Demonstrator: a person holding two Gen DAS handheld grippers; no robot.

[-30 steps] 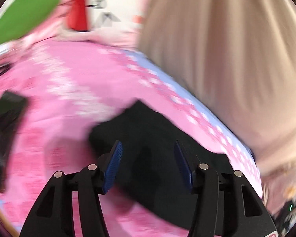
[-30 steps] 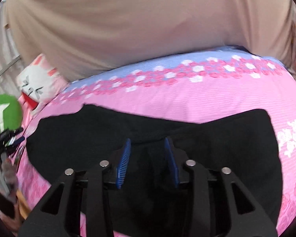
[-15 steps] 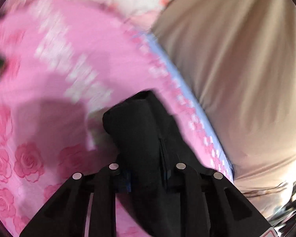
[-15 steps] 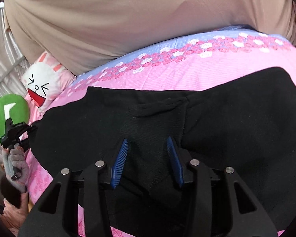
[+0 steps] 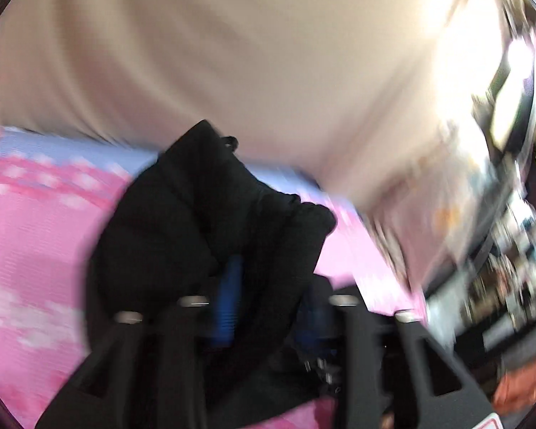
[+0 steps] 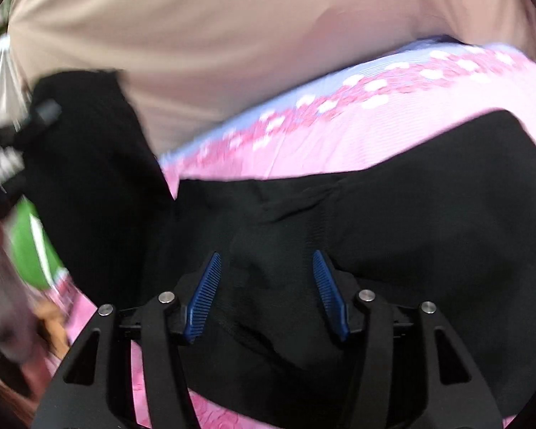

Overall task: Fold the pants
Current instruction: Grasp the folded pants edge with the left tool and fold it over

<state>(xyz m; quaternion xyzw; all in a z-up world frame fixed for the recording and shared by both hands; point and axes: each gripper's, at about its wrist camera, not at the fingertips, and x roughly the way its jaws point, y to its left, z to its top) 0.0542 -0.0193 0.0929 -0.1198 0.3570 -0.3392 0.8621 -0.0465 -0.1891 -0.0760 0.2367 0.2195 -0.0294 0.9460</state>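
Pants (image 6: 428,214): black, spread across the pink bed (image 6: 393,121), long axis running left to right; the left end is raised off the bed.
Left gripper (image 5: 268,296): fingers clamped on a bunched fold of pants, held above the bed.
Right gripper (image 6: 268,286): fingers apart, low over the middle of the pants, cloth between them but not pinched.
Key relation: the lifted end lies to the left of the right gripper; the flat half stretches to its right, so the fold likely goes rightward.
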